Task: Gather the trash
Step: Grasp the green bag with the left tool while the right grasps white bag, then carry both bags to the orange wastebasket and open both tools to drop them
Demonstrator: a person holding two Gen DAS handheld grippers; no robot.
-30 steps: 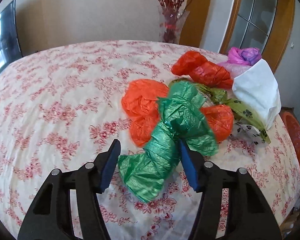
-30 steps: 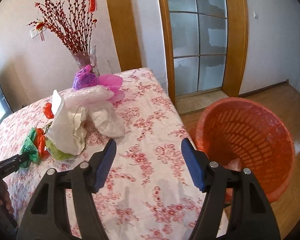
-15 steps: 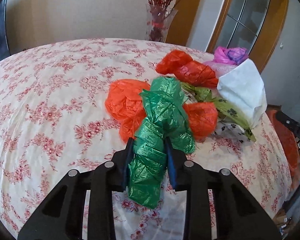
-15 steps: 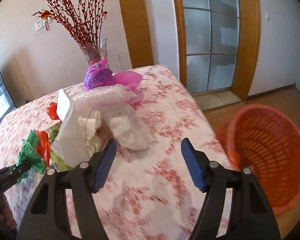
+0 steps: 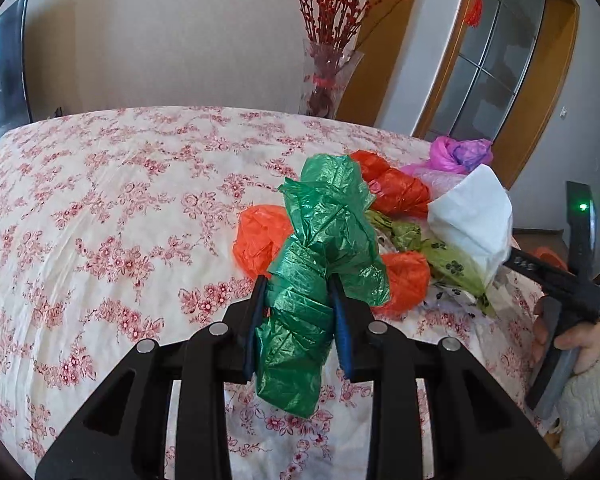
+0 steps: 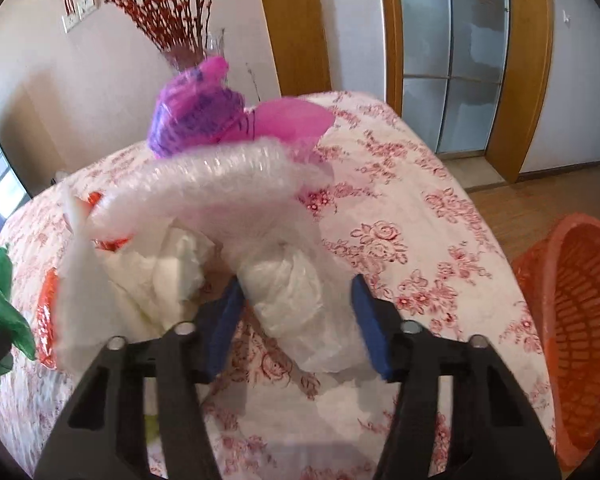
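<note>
My left gripper [image 5: 298, 320] is shut on a crumpled green plastic bag [image 5: 320, 248] and holds it above the floral tablecloth [image 5: 120, 200]. Behind it lie orange bags [image 5: 260, 236], a red bag [image 5: 400, 188], an olive patterned bag [image 5: 440, 256], a white bag [image 5: 476, 216] and a purple bag [image 5: 460, 152]. My right gripper [image 6: 298, 320] is open, its jaws on either side of a clear white plastic bag [image 6: 296, 292] on the table. Bubble wrap [image 6: 220, 176] and the purple bag [image 6: 204, 120] lie behind it. The green bag [image 6: 4, 304] shows at far left.
An orange mesh basket [image 6: 580, 320] stands on the wooden floor to the right of the table. A glass vase with red branches [image 5: 328, 76] stands at the table's far edge. The right gripper and hand show in the left wrist view [image 5: 560, 292].
My left gripper closed on the green bag and lifted it off the pile. My right gripper swung from the basket side to the clear white bag and now straddles it.
</note>
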